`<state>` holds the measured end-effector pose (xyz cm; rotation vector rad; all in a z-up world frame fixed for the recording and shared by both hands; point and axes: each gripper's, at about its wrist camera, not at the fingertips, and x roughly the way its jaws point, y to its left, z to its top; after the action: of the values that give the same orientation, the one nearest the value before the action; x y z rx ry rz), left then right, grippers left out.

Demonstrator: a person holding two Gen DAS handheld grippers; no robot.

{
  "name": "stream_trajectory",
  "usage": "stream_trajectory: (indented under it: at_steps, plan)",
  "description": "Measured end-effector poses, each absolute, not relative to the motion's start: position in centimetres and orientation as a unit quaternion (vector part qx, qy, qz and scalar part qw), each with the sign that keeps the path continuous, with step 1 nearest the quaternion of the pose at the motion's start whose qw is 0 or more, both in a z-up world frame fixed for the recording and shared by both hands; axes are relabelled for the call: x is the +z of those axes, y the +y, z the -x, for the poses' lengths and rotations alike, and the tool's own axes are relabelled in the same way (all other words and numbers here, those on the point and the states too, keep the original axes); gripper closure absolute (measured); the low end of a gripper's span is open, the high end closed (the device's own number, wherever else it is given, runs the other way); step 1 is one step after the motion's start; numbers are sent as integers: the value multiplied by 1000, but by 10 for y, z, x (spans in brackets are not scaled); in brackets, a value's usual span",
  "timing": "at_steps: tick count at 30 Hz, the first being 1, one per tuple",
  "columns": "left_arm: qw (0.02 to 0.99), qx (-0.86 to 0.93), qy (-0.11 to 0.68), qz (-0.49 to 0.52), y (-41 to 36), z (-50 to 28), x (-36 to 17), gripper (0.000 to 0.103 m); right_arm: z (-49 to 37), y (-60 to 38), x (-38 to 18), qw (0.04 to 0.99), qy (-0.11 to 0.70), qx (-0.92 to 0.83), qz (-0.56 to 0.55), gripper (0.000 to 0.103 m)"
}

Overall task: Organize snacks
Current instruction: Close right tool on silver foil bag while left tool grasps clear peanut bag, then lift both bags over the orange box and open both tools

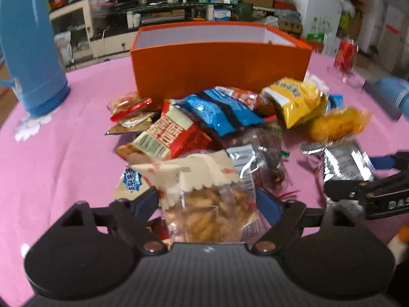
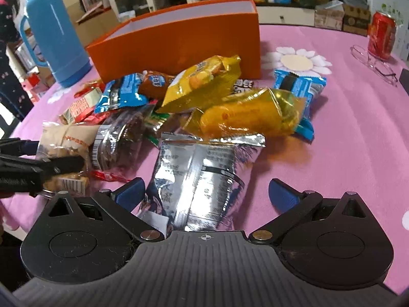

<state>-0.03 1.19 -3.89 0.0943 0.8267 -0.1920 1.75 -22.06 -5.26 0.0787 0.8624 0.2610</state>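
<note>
A heap of snack packets [image 1: 225, 117] lies on the pink tablecloth [image 1: 64, 153] in front of an open orange box [image 1: 219, 69]. My left gripper [image 1: 208, 204] is shut on a cream-topped clear bag of fried snacks [image 1: 204, 179], both blue pads against its sides. The right wrist view shows that same left gripper [image 2: 51, 153] on the bag [image 2: 66, 138] at the heap's left edge. My right gripper [image 2: 207, 194] stands open, with a silver foil packet [image 2: 202, 176] lying loose between its fingers. Behind it are yellow packets [image 2: 204, 81] and blue ones [image 2: 296, 87], then the orange box [image 2: 179, 43].
A tall blue thermos [image 1: 30, 46] stands at the table's left. At the far right are a red can [image 2: 382, 35] and a pair of glasses [image 2: 375, 64]. A person [image 2: 7, 38] stands beyond the table's left edge. Shelves and cartons fill the background.
</note>
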Motion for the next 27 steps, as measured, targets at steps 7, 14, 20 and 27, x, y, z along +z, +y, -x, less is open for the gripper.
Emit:
stream_trajectory:
  at_steps: [7, 14, 20, 27]
  plan:
    - [905, -93, 411, -53, 24, 7, -46, 25, 0, -224, -54, 902, 414, 121, -29, 10]
    - [908, -91, 410, 1, 39, 8, -34, 44, -4, -208, -55, 907, 400, 130, -3, 56]
    - [915, -90, 389, 50, 64, 17, -15, 44, 11, -223, -41, 915, 378, 139, -33, 66]
    - [917, -97, 379, 83, 73, 5, -1, 45, 19, -236, -10, 921, 332, 170, -109, 67]
